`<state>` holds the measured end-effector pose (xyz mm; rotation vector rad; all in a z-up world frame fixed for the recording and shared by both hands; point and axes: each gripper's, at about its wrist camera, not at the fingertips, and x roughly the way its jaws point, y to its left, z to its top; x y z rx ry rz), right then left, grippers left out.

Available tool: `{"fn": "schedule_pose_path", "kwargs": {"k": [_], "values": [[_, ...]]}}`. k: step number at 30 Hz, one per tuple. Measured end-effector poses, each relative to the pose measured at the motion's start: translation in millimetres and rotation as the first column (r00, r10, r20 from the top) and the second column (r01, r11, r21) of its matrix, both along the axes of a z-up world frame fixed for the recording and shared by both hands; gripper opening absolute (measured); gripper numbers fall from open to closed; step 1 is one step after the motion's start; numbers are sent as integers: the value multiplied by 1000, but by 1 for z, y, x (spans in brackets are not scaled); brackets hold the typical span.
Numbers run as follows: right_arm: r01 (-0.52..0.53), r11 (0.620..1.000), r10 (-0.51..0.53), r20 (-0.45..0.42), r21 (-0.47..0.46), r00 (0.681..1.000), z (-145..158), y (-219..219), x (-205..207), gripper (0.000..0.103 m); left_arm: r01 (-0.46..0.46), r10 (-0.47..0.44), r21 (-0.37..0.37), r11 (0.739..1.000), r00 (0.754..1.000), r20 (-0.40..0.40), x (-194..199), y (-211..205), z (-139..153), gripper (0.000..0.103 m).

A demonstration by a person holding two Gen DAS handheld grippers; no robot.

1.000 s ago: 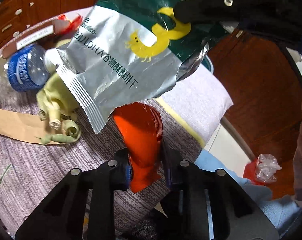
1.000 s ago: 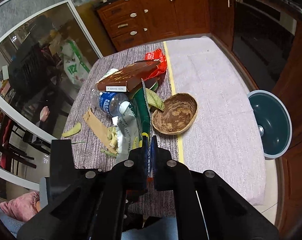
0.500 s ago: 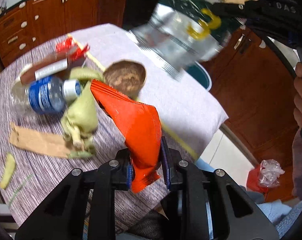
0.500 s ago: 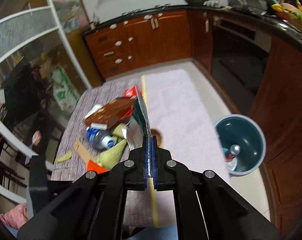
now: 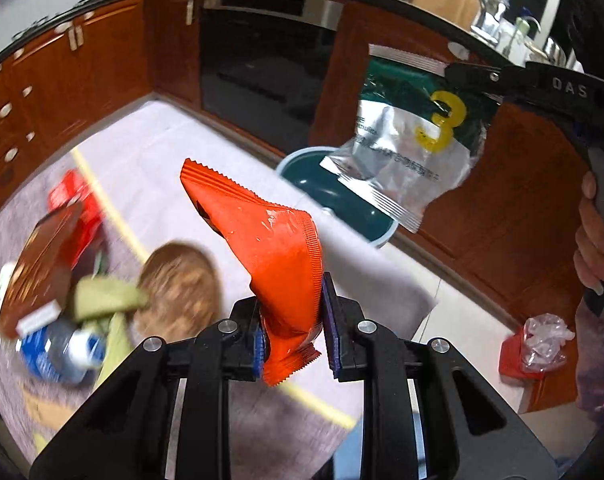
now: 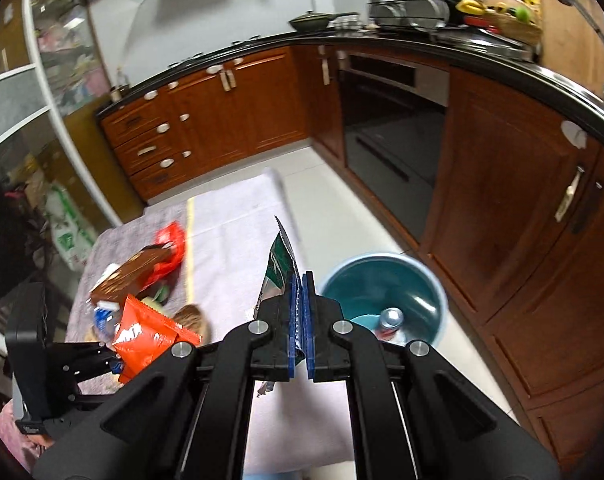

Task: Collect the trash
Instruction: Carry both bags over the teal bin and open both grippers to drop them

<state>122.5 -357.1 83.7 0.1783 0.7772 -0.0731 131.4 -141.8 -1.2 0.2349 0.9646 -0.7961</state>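
Left wrist view: left gripper [image 5: 294, 344] at the very front, squeezed tight on the bottom of a shiny orange plastic snack wrapper [image 5: 270, 248].
Why held low: keeps the wrapper standing up and off the table, ready to carry.
Right wrist view: right gripper [image 6: 300, 320] pinched nearly closed on the edge of a crinkly silver and green foil snack bag [image 6: 280, 264].
Why held by the edge: lets the bag [image 5: 413, 144] hang down flat and loose, easy to drop.
Just beyond: round teal plastic trash bin [image 6: 381, 292] on the floor beside the table, a can already inside.
Bag and bin: bag up in the air, near the bin; hard to tell if right over it.
Likely step: taking both wrappers to the bin, not let go yet.
On the table: grey and white cloth-covered table [image 5: 162, 160] with a round brown wooden bowl [image 5: 178, 284], a clear plastic bottle with a blue label [image 5: 62, 352], a flat brown box [image 5: 42, 272] and a crumpled red wrapper [image 5: 70, 196], all blurry.
Why still there: more trash to pick up, probably.
Far back: brown wooden kitchen cabinets [image 6: 222, 116] and a black oven door [image 6: 389, 136].
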Motion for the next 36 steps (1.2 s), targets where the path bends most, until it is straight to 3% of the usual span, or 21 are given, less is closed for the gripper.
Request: {"fn": "schedule_pose_path", "kwargs": {"k": [5,9,18,22,23,24,25,26,30,33,34,36], "values": [[69,997,-69,4,-43,998,-5,-44,16,4,65,-65,20,998,998,-13,16,-48,-8,24],[117,991,-119,-37,-58,992,-31,-79,30,4,101,-99,36,994,994,-49,37,-86,-19,24],[168,986,-160,-192,25,968,-111,-134,59,4,164,-153,89,982,981,-120,80,-165,-55,24],[170,982,-142,-259,88,955,-139,-150,72,9,180,-164,112,977,976,-142,94,-189,-69,24],[173,980,-142,-271,94,952,-143,-151,74,13,181,-163,116,977,975,-147,97,-194,-72,24],[176,979,-140,-279,106,950,-147,-153,75,28,183,-163,120,976,974,-157,100,-197,-77,24],[179,977,-141,-279,116,950,-150,-155,75,50,185,-164,124,975,973,-165,103,-200,-83,24],[184,975,-144,-277,122,950,-151,-157,75,58,187,-164,130,974,972,-169,105,-204,-87,24],[207,973,-174,-259,103,950,-149,-164,74,74,191,-161,155,969,968,-190,114,-219,-102,30],[228,967,-193,-254,117,948,-147,-170,71,78,177,-149,171,969,975,-165,113,-223,-106,61],[234,965,-198,-255,119,947,-147,-171,70,81,169,-143,173,970,978,-151,114,-223,-106,67],[243,962,-205,-256,123,945,-147,-173,70,84,148,-125,186,971,983,-133,115,-223,-105,71]]}}
